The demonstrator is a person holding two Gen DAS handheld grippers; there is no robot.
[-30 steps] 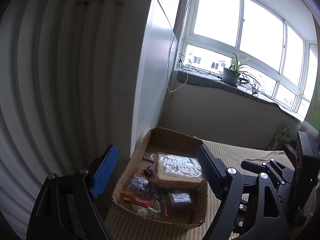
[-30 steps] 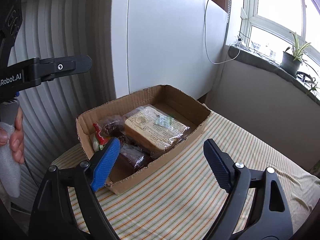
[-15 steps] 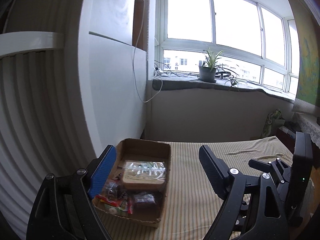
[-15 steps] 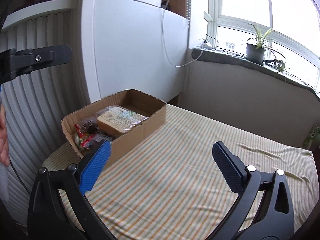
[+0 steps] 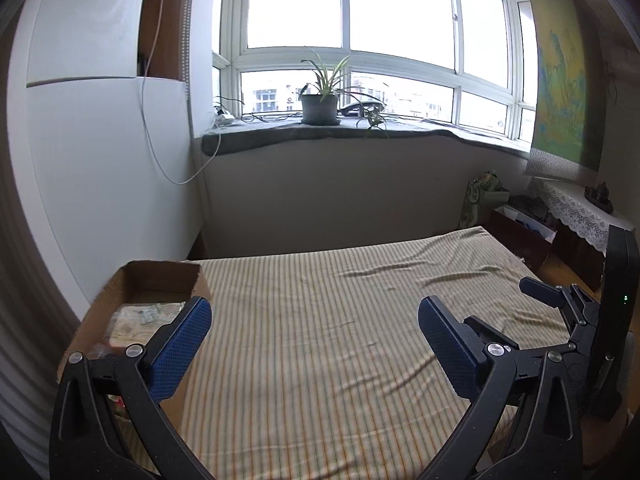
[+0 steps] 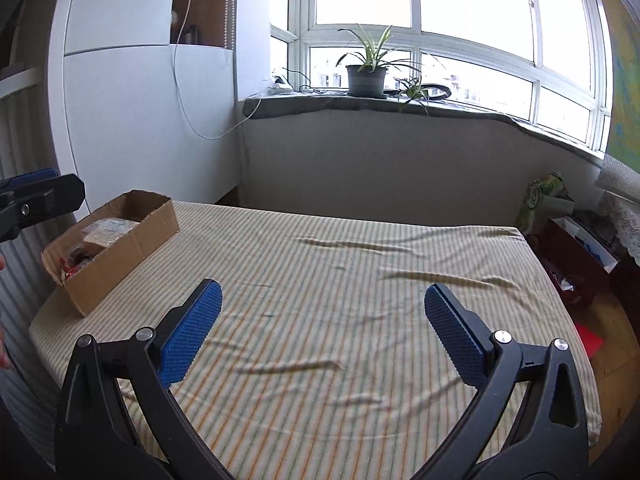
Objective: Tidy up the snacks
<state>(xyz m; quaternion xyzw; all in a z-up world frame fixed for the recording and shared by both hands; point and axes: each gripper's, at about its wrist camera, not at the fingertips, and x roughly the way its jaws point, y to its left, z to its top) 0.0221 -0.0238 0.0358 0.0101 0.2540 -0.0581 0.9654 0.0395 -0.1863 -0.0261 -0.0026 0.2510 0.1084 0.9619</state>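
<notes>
Lining windowsill [image 6: 400, 106]: potted plant [image 6: 366, 76], cables.

surface: striped cloth [image 6: 360, 280] | on it: cardboard box [image 6: 120, 256], left corner

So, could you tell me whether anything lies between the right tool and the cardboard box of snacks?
Nothing visible does: only bare striped cloth lies between the open right tool and the cardboard box at the table's far left corner.

Right gripper [image 6: 322, 322] at lower centre, jaws wide apart, nothing between them, above striped cloth [image 6: 340, 280]. Cardboard box [image 6: 120, 252] of snacks [image 6: 102, 236] at left; potted plant [image 6: 366, 76] at upper centre.
</notes>
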